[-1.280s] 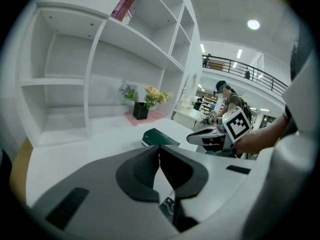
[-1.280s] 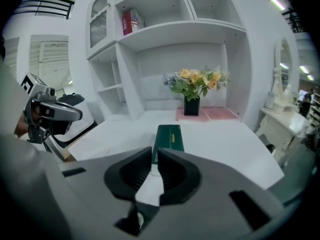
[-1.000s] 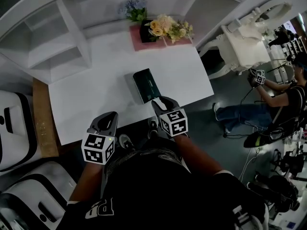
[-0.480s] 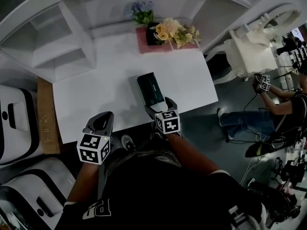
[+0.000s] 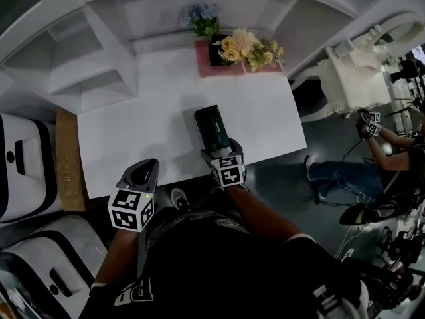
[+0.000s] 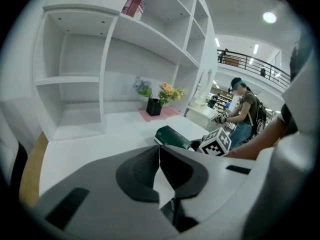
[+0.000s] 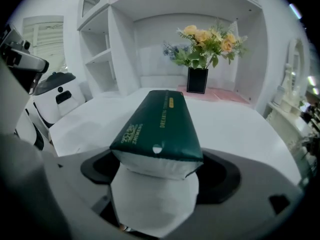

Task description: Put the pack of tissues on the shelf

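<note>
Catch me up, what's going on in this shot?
A person stands at a white table with a gripper in each hand. The right gripper has its jaws apart on either side of the near end of the dark green pack of tissues, which lies flat on the table; they have not closed on it. The left gripper is empty, jaws together, by the table's near edge. The white shelf stands to the left, beyond the table.
</note>
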### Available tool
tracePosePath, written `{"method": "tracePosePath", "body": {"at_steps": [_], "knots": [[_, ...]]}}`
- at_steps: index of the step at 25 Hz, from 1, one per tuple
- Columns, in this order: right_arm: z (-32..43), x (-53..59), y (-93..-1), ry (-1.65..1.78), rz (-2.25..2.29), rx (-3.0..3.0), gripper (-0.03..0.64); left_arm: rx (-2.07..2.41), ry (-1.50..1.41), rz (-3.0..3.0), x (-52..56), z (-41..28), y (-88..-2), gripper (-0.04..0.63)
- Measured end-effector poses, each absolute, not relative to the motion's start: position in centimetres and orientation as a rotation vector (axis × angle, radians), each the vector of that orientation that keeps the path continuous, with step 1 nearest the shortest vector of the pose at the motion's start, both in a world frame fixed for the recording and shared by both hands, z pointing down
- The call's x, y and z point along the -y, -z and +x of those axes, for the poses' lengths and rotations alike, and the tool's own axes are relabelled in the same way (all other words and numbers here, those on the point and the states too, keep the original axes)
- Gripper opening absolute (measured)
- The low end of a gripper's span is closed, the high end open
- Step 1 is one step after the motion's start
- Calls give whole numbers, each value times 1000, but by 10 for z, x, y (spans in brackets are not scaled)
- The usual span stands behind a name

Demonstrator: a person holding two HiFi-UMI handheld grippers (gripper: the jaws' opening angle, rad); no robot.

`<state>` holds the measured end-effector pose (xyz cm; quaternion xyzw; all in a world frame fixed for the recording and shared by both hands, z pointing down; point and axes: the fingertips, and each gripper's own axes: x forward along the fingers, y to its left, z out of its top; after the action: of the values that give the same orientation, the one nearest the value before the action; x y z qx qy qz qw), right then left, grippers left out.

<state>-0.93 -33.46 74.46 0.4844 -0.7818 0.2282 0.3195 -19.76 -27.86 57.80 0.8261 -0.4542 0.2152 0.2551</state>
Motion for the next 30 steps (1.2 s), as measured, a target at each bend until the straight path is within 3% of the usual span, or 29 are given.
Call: {"method": "tracePosePath", "body": {"at_steps": [30], "knots": [[-7, 386, -657, -581, 1172, 2236, 442, 1369, -486, 2277, 317, -172, -542, 15]]}}
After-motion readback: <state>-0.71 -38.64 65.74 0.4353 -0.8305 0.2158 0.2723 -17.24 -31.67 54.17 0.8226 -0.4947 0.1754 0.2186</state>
